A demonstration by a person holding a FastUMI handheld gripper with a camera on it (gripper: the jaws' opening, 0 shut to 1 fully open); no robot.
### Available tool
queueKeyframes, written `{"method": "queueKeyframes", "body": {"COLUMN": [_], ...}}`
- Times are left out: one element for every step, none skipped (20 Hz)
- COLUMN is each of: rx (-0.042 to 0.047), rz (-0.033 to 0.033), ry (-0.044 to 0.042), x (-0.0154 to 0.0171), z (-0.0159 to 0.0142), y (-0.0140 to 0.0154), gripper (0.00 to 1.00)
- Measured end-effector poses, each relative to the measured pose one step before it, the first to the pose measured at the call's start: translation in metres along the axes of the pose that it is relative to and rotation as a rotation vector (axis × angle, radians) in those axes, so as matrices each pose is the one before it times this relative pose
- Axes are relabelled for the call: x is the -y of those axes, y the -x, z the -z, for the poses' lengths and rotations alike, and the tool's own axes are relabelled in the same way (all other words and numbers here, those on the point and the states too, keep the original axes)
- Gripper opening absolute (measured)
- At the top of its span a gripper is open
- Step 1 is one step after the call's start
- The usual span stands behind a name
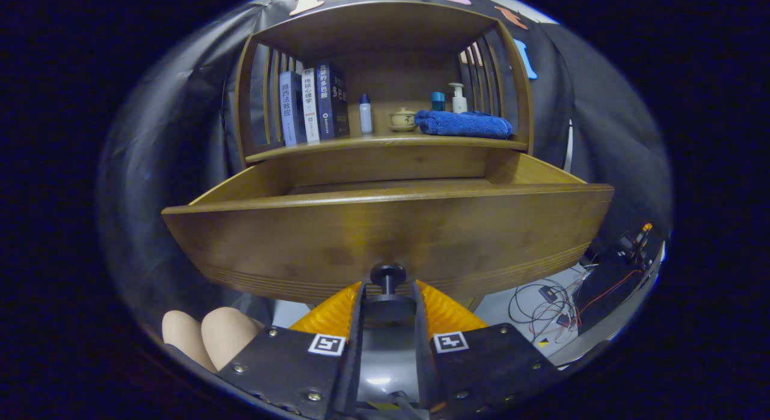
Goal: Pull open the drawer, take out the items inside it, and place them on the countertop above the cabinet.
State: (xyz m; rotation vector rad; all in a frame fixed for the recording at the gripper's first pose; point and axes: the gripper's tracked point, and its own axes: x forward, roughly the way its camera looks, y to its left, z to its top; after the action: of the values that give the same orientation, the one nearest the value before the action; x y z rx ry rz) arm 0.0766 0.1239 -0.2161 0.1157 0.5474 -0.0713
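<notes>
Already pulled well out from the cabinet point(385, 155): drawer point(385, 233), front panel just ahead of the fingers, knob point(387, 274) at the panel's lower middle. Gripper point(387, 293) closed around that knob, one finger pressing each side of its narrow stem. Solid wood by the look, so likely stiff, fairly heavy, and sliding straight on its runners; knob small, round and hard, best held at the stem behind the cap so as not to slip off. Inside of the drawer hidden behind the front panel's top edge; only the back wall and upper sides showing, so contents impossible to tell from here, perhaps lying low on the floor. Above the drawer, countertop point(385, 142) already carrying upright books point(313, 104) toward one side, then a small white bottle point(365, 114), a lidded cup point(402, 119), a pump bottle point(459, 98) and a folded blue towel point(463, 124) toward the other. Free room for placing items only along the front edge, between bottle and cup.
</notes>
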Motion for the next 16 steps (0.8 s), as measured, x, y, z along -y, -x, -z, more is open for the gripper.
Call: {"method": "queueKeyframes", "body": {"rx": [-0.00834,0.00176,0.01051,0.01711,0.0219,0.02846,0.03652,0.03864,0.03915,0.03394,0.02824,0.02183,0.01273,0.00317,-0.00584,0.00124], "rz": [-0.00691,-0.00325,-0.00217,-0.00144,-0.0121,-0.00835,-0.01198,-0.00728,-0.00704,-0.0135,-0.01611,-0.01216,-0.01248,-0.01422,-0.00768,-0.00762], "ry": [0.00103,0.00743,0.01026,0.0109,0.0048,0.00137,0.00042,0.00556,0.00609,0.00551,0.00597,0.00505,0.00281,-0.00081,-0.00283,-0.00499], "x": [0.00003,0.00079,0.00029,0.00111,-0.00292,-0.00255,-0.00172,-0.00282,-0.0026,-0.00361,-0.00428,-0.002,-0.00067,-0.00113,0.00062,0.00119], "z": [0.00365,0.00025,-0.00075,-0.00328,-0.00674,-0.01082,-0.01331,-0.01621,-0.01563,-0.01701,-0.0168,-0.01596,-0.01025,-0.0092,-0.00521,-0.00676], "y": [0.00417,0.00726,0.008,0.00859,0.00724,0.00731,0.00609,0.00356,0.0005,-0.00082,-0.00169,-0.0061,-0.00826,-0.00884,-0.00848,-0.01029], "gripper": [0.4,0.41,0.42,0.43,0.44,0.44,0.44,0.44,0.44,0.44,0.44,0.44,0.44,0.44,0.44,0.44]}}
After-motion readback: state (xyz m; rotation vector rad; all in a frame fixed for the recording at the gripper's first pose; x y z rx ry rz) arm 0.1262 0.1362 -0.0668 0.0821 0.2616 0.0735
